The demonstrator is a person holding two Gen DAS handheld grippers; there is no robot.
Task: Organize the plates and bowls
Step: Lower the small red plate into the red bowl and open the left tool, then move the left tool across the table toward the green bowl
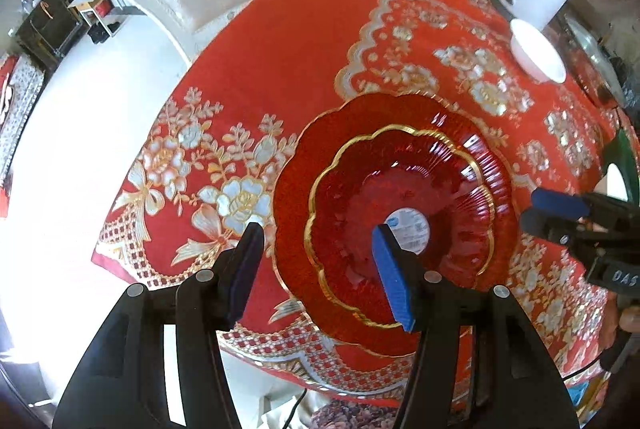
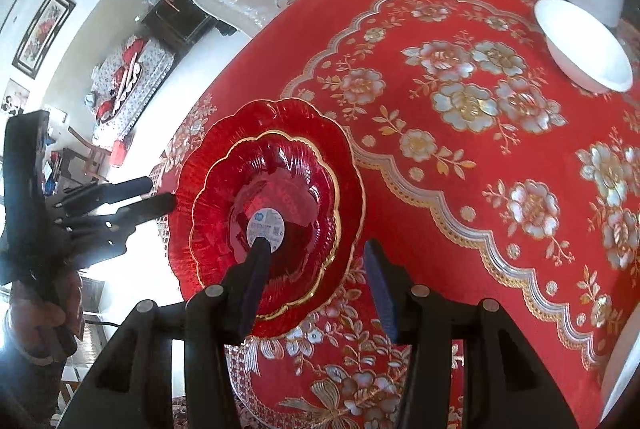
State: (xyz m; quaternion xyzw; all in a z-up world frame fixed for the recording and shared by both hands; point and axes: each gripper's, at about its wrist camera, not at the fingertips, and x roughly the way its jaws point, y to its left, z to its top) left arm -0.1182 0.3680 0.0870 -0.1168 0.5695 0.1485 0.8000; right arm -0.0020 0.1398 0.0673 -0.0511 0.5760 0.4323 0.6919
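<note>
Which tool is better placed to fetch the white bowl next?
Probably the right. The white bowl lies far right on the table, on the right tool's side. The left tool hangs open over the red dish stack's left edge, farther away.

red bowl (image 1: 400,189) on red plate (image 1: 492,229): glossy ribbed glass; tablecloth (image 1: 280,49) shiny embossed; white bowl (image 2: 584,45) smooth, glazed.
</note>
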